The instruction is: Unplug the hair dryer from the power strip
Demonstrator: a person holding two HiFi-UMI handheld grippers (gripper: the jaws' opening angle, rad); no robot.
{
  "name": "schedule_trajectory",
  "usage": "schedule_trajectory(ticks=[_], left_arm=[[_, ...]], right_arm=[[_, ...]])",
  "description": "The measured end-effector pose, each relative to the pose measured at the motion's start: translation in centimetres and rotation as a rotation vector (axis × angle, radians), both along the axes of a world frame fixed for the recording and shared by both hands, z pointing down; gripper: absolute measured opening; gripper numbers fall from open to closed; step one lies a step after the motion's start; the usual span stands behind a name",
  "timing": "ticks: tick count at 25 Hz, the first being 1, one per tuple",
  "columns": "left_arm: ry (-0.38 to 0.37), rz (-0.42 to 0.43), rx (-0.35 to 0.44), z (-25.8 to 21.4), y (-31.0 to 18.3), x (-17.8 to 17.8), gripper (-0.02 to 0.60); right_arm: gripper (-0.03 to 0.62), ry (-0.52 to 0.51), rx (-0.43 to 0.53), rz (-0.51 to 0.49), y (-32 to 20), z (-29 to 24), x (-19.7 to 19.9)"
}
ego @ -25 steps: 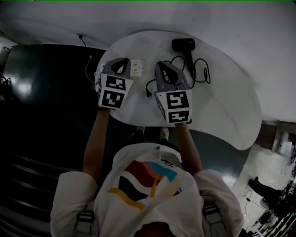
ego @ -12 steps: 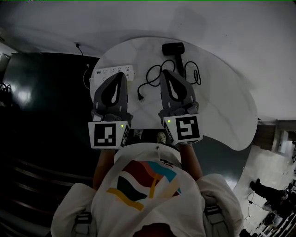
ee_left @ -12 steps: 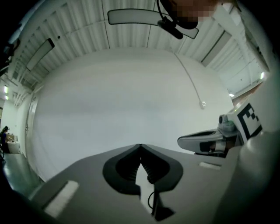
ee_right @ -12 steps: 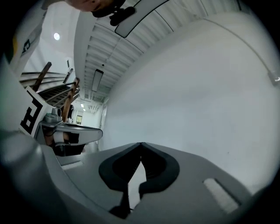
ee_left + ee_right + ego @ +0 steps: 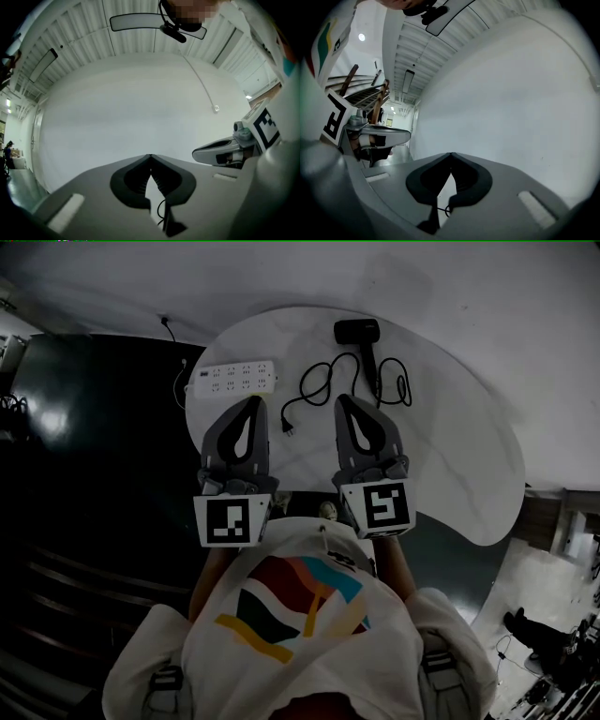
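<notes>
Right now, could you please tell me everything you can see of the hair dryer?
The hair dryer is black, matte plastic by its look, with a barrel head and a straight handle. It lies flat near the far edge of the white table, handle toward the person. Its black cord loops beside the handle, then runs left to a plug lying loose on the tabletop, apart from the white power strip. Nothing but the table touches it.
</notes>
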State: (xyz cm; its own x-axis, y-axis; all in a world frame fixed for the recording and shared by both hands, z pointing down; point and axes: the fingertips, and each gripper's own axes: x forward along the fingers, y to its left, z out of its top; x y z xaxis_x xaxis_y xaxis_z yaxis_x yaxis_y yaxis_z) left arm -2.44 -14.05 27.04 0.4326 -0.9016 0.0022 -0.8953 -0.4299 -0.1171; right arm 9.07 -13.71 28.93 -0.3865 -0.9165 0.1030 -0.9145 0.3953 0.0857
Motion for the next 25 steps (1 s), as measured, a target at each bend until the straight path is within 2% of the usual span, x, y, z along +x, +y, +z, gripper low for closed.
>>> schedule_trajectory(ticks=[10,25], left_arm=[[0.03,-0.036,0.021,-0.4,-0.4,-1.1,0.0],[0.047,-0.059,0.01,-0.4,-0.2,-2.9,0.0]], right_arm=[[0.012,-0.002,0.009,-0.021,-0.4,-0.3,-0.4],[0.012,0.014,-0.027,-0.036,-0.7,0.4,-1.5]])
